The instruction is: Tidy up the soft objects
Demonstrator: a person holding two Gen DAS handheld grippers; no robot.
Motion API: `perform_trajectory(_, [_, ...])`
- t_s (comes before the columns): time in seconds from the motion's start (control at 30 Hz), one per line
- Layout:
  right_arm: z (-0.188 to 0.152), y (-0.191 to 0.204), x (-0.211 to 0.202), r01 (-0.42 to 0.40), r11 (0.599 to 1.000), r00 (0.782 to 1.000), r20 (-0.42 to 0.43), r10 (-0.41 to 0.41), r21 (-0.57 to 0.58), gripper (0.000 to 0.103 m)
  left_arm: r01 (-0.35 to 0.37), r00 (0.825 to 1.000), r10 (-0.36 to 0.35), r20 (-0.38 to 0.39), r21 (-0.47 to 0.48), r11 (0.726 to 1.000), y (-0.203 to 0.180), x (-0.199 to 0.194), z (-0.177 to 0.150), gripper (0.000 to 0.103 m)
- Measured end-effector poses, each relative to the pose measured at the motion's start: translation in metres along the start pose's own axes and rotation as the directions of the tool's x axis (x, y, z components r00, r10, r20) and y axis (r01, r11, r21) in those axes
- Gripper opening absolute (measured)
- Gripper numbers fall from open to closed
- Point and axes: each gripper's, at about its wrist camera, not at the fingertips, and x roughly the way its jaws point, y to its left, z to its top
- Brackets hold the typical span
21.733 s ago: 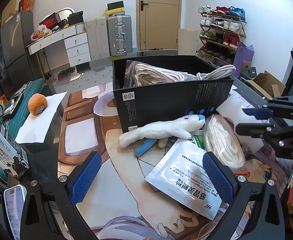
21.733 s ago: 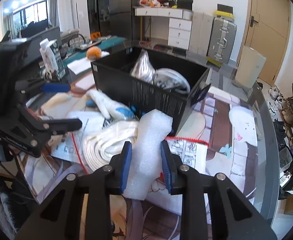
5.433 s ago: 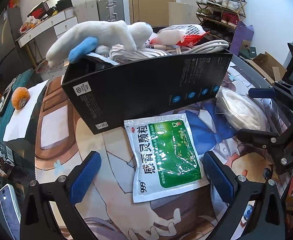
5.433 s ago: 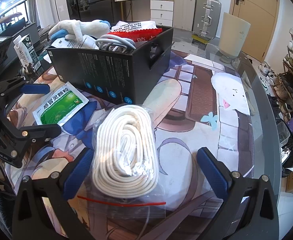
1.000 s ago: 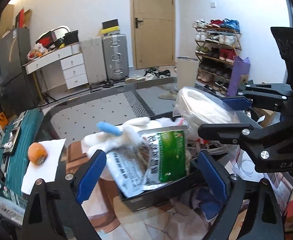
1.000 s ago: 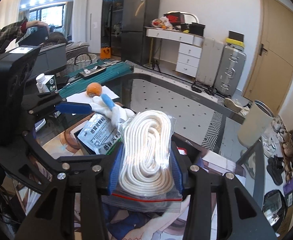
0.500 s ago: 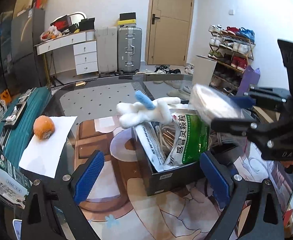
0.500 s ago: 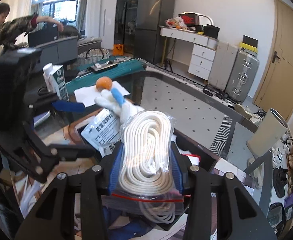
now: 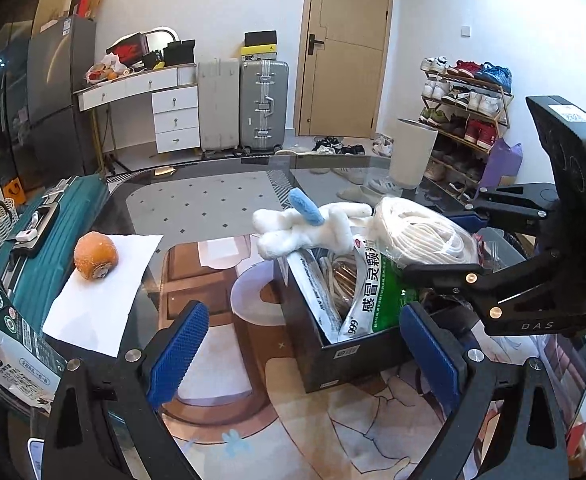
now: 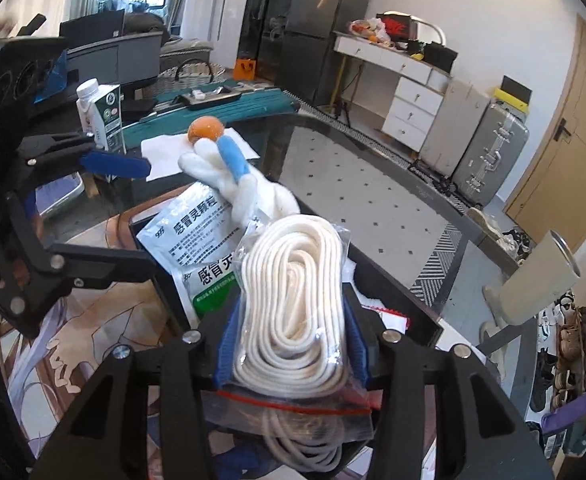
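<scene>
Right wrist: jaws pinch bagged, coiled white rope [image 10: 293, 300].

The right gripper [image 10: 291, 340] clamps a bagged coil of white rope [image 10: 293, 300] above the black box [image 10: 393, 292], beside a plush toy [image 10: 237, 178] and medicine sachets [image 10: 197, 232].

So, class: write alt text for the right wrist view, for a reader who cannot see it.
The right gripper clamps a bagged coil of white rope over a full black box. A plush toy and medicine packets stick out; the open left gripper is beside it.
</scene>
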Motion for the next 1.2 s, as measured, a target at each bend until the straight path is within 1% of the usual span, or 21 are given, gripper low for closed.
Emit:
perform_trajectory(0.03, [-0.001,0.000,-0.002,0.008,1.000,1.000,0.007,-0.008,0.003,0.062,0.000,1.000,0.000,-0.001,0.001,1.000,0.000,0.000,0.000,0.098])
perform_trajectory(0.1, [-0.001,0.001,-0.007,0.026,1.000,0.999,0.027,-0.026,0.010,0.071,0.002,1.000,-0.002,0.002,0.000,1.000,-0.001,-0.002,0.001,0.098])
perform_trajectory(0.13, [-0.002,0.000,-0.012,0.038,0.999,0.998,0.050,-0.039,0.015,0.075,0.004,1.000,-0.004,0.002,-0.001,1.000,-0.002,-0.001,0.002,0.098])
perform_trajectory(0.2, [-0.004,0.000,-0.022,0.053,0.998,0.995,0.080,-0.055,0.028,0.078,0.004,1.000,-0.004,0.003,-0.001,1.000,-0.004,-0.002,0.003,0.098])
perform_trajectory(0.37, [-0.010,0.001,-0.046,0.086,0.994,0.988,0.119,-0.093,0.064,0.080,0.015,1.000,-0.015,0.019,0.002,1.000,-0.009,-0.007,0.002,0.098])
perform_trajectory(0.4, [-0.012,0.001,-0.049,0.089,0.993,0.987,0.123,-0.099,0.083,0.082,0.014,1.000,-0.014,0.025,0.003,1.000,-0.011,-0.008,0.001,0.098])
perform_trajectory(0.43, [-0.014,0.000,-0.052,0.090,0.991,0.987,0.125,-0.102,0.101,0.089,0.014,0.999,-0.014,0.030,0.004,1.000,-0.012,-0.009,0.002,0.099])
perform_trajectory(0.5, [-0.020,0.000,-0.057,0.099,0.987,0.984,0.136,-0.117,0.130,0.099,0.013,0.999,-0.013,0.043,0.006,1.000,-0.015,-0.011,0.001,0.102])
perform_trajectory(0.53, [-0.023,0.001,-0.059,0.116,0.982,0.980,0.141,-0.137,0.149,0.101,0.008,0.999,-0.009,0.049,0.009,1.000,-0.017,-0.013,0.000,0.102])
perform_trajectory(0.63, [-0.034,0.001,-0.067,0.114,0.970,0.974,0.167,-0.152,0.213,0.103,-0.002,0.998,0.001,0.064,0.012,1.000,-0.021,-0.016,-0.002,0.102])
perform_trajectory(0.7, [-0.039,-0.001,-0.068,0.102,0.961,0.975,0.166,-0.148,0.256,0.103,-0.025,0.997,0.025,0.068,0.001,1.000,-0.022,-0.016,-0.004,0.102])
perform_trajectory(0.77, [-0.044,-0.001,-0.072,0.086,0.950,0.971,0.190,-0.148,0.299,0.103,-0.044,0.995,0.045,0.087,-0.011,0.999,-0.021,-0.017,-0.005,0.102])
perform_trajectory(0.87, [-0.051,-0.001,-0.078,0.075,0.932,0.959,0.229,-0.164,0.353,0.103,-0.024,0.993,0.027,0.113,-0.024,0.999,-0.021,-0.020,-0.007,0.103])
perform_trajectory(0.97, [-0.055,0.002,-0.078,0.085,0.923,0.957,0.226,-0.180,0.375,0.103,-0.020,0.992,0.023,0.127,-0.025,0.999,-0.024,-0.022,-0.010,0.103])
perform_trajectory(1.1, [-0.060,0.004,-0.077,0.082,0.917,0.956,0.229,-0.183,0.390,0.103,-0.057,0.989,0.056,0.138,0.002,0.998,-0.030,-0.021,-0.015,0.103])
perform_trajectory(1.2, [-0.065,0.003,-0.076,0.087,0.913,0.955,0.226,-0.190,0.399,0.103,-0.057,0.989,0.060,0.132,-0.020,0.998,-0.027,-0.018,-0.018,0.103])
